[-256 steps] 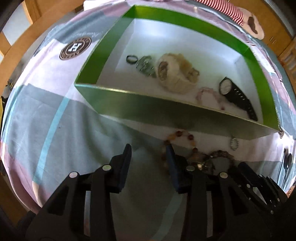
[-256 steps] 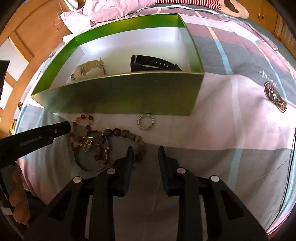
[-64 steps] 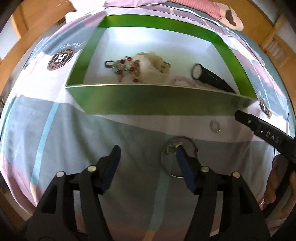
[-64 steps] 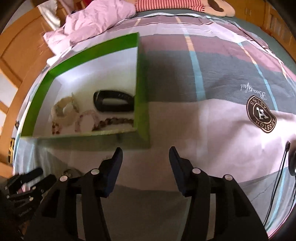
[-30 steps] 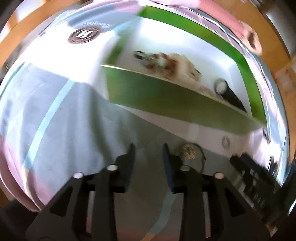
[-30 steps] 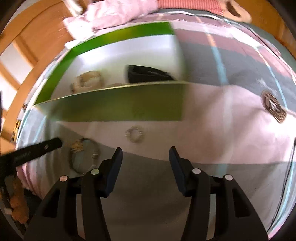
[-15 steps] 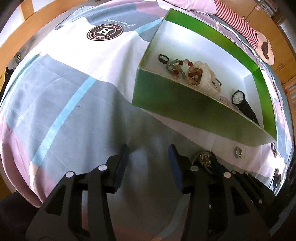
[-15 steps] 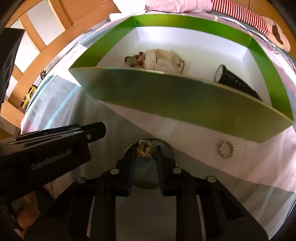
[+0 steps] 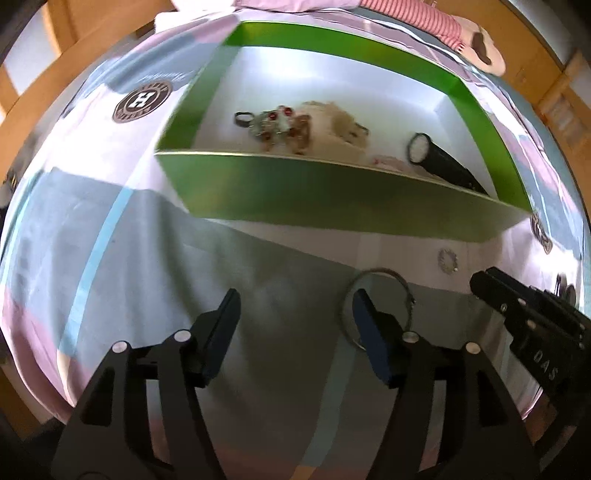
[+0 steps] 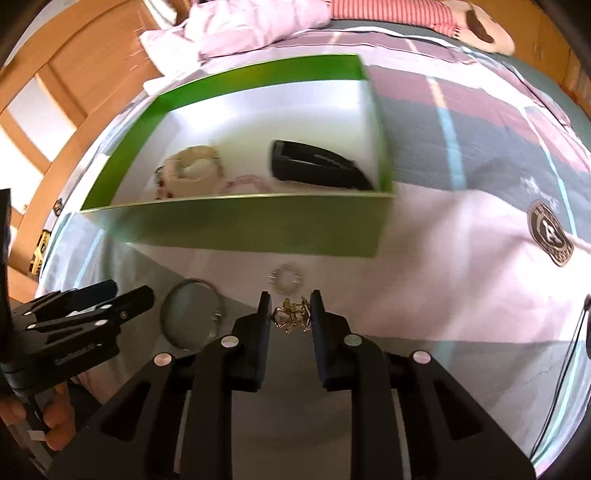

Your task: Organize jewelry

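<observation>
A green box (image 9: 332, 199) with a white floor lies on the bedspread and holds a black watch (image 9: 439, 162), a cream band (image 9: 343, 118), red beads (image 9: 280, 122) and a small ring (image 9: 243, 118). My right gripper (image 10: 290, 314) is shut on a small gold ornament (image 10: 291, 316), held above the bedspread in front of the box (image 10: 258, 225). A thin wire hoop (image 10: 190, 314) and a sparkly ring (image 10: 290, 278) lie on the cloth. My left gripper (image 9: 293, 314) is open and empty, its right finger over the hoop (image 9: 376, 306). The sparkly ring (image 9: 448, 260) lies to the right.
The bedspread has grey, pink and blue stripes and round logo patches (image 9: 142, 101) (image 10: 550, 232). Pink bedding (image 10: 240, 29) and a striped toy (image 9: 424, 22) lie behind the box. Wooden bed frame edges the left side (image 10: 74, 74).
My right gripper has lifted the gold ornament off the hoop and carried it right, near the sparkly ring. My left gripper has opened wider and swung toward the hoop.
</observation>
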A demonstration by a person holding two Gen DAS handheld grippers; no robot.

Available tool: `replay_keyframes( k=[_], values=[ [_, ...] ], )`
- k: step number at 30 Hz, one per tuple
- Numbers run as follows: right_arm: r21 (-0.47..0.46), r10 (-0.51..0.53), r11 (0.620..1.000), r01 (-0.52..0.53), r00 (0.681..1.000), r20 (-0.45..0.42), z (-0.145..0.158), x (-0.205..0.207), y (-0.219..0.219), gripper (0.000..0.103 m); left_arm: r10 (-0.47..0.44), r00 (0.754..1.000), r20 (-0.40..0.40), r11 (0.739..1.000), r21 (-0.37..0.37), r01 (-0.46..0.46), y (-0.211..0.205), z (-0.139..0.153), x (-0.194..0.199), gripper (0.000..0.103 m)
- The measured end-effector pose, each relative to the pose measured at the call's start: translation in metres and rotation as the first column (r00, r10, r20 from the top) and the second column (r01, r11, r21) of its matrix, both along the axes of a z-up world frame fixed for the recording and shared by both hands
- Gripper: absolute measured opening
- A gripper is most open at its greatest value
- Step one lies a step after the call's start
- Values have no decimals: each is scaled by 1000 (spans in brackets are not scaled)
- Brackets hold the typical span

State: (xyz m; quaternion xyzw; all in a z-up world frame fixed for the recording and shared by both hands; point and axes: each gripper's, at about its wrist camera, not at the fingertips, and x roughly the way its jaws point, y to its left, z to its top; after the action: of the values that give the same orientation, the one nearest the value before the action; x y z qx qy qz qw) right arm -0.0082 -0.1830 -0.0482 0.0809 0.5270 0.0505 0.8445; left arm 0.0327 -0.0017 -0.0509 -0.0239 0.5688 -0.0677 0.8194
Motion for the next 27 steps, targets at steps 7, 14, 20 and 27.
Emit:
replay_keyframes(
  k=[7, 14, 20, 27],
  values=[
    [-6, 4, 1000, -4, 1000, 6, -15, 8, 9, 22, -151, 988, 20, 986, 69, 150, -40, -3, -7, 71],
    [-57, 22, 998, -21, 999, 29, -23, 19, 19, 29, -224, 975, -8, 959, 177, 222, -67, -18, -11, 73],
    [-96, 56, 994, -50, 997, 57, -27, 21, 29, 49, -192, 981, 1, 970, 149, 190, -61, -15, -9, 76],
    [-85, 89, 993, -84, 994, 59, -25, 18, 24, 25, -187, 982, -8, 969, 165, 186, -59, -17, -9, 76]
  ],
)
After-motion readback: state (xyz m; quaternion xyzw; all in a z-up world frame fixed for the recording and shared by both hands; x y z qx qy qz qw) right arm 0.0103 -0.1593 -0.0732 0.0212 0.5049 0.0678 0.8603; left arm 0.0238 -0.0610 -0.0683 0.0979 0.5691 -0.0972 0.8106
